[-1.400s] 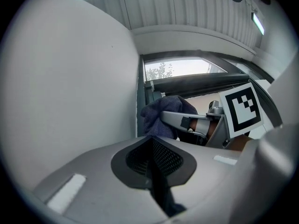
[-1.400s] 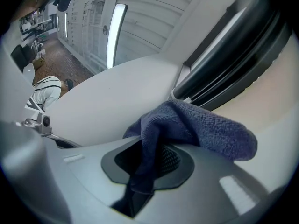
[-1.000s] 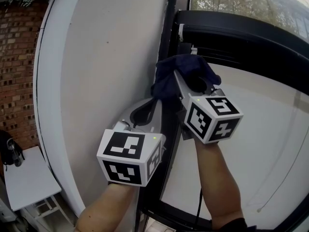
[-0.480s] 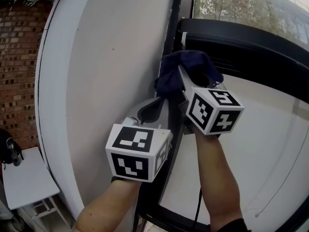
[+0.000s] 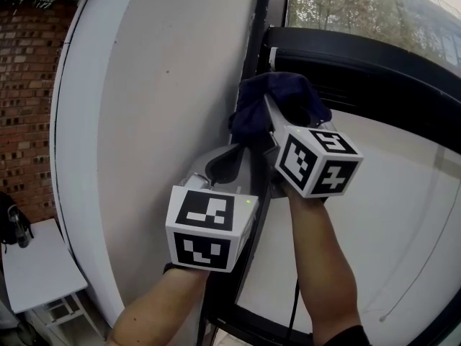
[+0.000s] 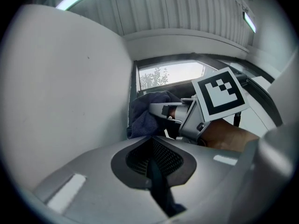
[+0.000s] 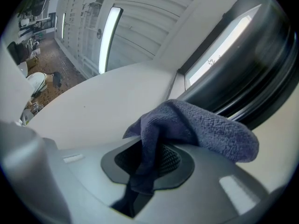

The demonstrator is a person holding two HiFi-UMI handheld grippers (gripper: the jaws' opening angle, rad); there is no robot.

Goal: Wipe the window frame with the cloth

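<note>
Cloth (image 5: 287,94) | bunched, pinched in right hand-held gripper (image 5: 271,118) | at upright window frame (image 5: 261,21)

Stretch of window frame (image 5: 252,42) hidden behind the cloth (image 5: 277,99), white table (image 5: 39,265) cut off by the left edge, dark thing (image 5: 13,225) on it too small to name, both forearms (image 5: 324,272) cut by the bottom edge.

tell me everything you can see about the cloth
The cloth is dark navy blue with a fuzzy, looped pile like microfibre or terry. It is bunched, not spread flat. One fold is pinched between the closed jaws of the right gripper, and the rest bulges over and beyond the jaw tips in a soft lump. In the head view it sits up against the black window frame, next to the white wall, and appears pressed to it. No stains or print show.
</note>
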